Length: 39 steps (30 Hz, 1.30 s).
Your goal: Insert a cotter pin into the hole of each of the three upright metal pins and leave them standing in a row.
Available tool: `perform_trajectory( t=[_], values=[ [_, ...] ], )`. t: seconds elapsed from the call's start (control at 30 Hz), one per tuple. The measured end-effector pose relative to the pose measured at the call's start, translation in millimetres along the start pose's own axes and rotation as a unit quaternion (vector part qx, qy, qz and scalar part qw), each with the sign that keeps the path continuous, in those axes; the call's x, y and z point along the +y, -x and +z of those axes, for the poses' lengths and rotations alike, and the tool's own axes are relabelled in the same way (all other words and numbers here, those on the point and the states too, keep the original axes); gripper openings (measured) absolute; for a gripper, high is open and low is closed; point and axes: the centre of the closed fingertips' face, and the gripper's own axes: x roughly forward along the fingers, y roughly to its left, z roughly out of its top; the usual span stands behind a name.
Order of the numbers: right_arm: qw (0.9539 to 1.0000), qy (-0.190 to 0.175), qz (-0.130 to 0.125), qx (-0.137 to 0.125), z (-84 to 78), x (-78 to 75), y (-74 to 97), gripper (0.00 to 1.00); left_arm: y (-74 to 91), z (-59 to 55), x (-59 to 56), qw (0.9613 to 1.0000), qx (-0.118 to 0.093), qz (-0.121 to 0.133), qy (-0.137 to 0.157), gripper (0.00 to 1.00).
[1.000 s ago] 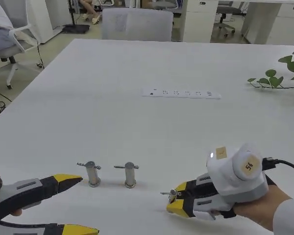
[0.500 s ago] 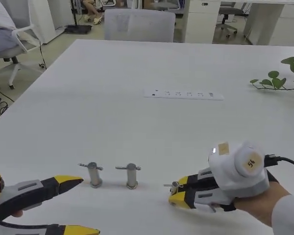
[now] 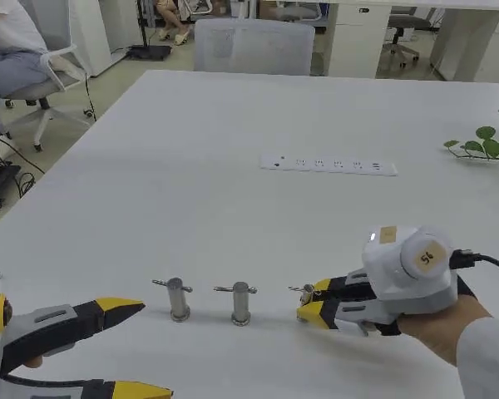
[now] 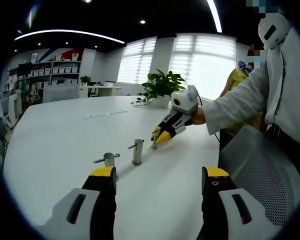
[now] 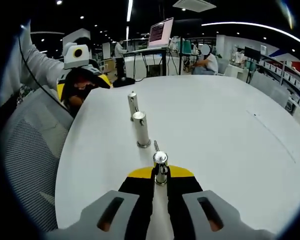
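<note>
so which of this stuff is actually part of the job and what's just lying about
job: left pin, middle pin, third pin held in the right gripper, their cotter pins, open left gripper
lying about: power strip, plant, chair

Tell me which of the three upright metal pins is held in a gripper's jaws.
The rightmost pin in the head view: the right gripper is shut on it. The middle pin and left pin stand free.
</note>
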Motion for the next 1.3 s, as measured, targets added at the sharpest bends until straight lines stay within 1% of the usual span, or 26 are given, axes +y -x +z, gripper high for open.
perform_trajectory(
  t=[0.27,0.4,0.43,0.47,0.6,0.73,0.77,0.8,0.83,0.93,1.03,1.13,1.17,1.3],
  values=[
    [1.0,-0.006,0.002,0.0,-2.2,0.0,-5.8,0.1,4.3,-0.6,1.6,1.0,-0.001,0.003,-0.001,0.69],
    [1.0,-0.006,0.003,0.003,-6.7,1.4,-7.4,0.1,6.3,0.2,1.0,1.0,-0.001,0.005,-0.003,0.69],
    [0.9999,0.0,0.006,-0.009,-4.3,2.8,-7.8,0.1,6.8,0.2,1.1,1.0,-0.002,0.006,-0.003,0.69],
    [1.0,-0.006,0.005,-0.001,-7.4,2.9,-6.3,0.1,7.1,0.3,1.1,1.0,-0.003,0.007,-0.002,0.69],
    [1.0,0.002,0.006,-0.006,-6.7,4.0,-5.7,0.1,7.5,-1.2,0.4,1.0,-0.002,0.007,-0.002,0.68],
    [0.9998,-0.013,0.009,-0.008,-6.6,3.0,-5.6,0.11,7.3,-1.9,0.4,1.0,-0.002,0.008,-0.002,0.68],
    [0.9996,-0.026,0.012,-0.002,-8.4,3.9,-5.5,0.14,7.3,-1.8,0.9,1.0,-0.002,0.009,-0.003,0.68],
    [0.9993,-0.034,0.013,-0.002,-8.4,4.1,-5.7,0.18,7.3,-1.4,1.0,1.0,-0.003,0.009,-0.002,0.68],
    [0.9993,-0.034,0.012,-0.004,-8.1,4.0,-5.6,0.22,7.3,-1.2,1.0,1.0,-0.004,0.009,-0.002,0.68],
    [0.9994,-0.034,0.005,-0.006,-7.7,3.7,-2.3,0.26,7.4,-0.4,1.2,0.9999,-0.005,0.009,-0.003,0.68],
    [0.9988,-0.048,0.002,-0.01,-7.9,5.1,1.7,0.34,7.4,-0.2,1.4,0.9999,-0.005,0.01,-0.004,0.68],
    [0.9979,-0.064,-0.009,-0.007,-10.8,5.7,7.0,0.4,7.6,-0.1,2.3,0.9999,-0.005,0.013,-0.004,0.68],
    [0.997,-0.076,-0.01,-0.008,-11.3,7.7,8.9,0.42,7.8,1.0,3.7,0.9998,-0.008,0.018,-0.005,0.68],
    [0.9964,-0.083,-0.016,-0.011,-13.0,13.7,17.3,0.48,8.5,2.5,8.3,0.9994,-0.01,0.031,-0.01,0.68]
  ],
)
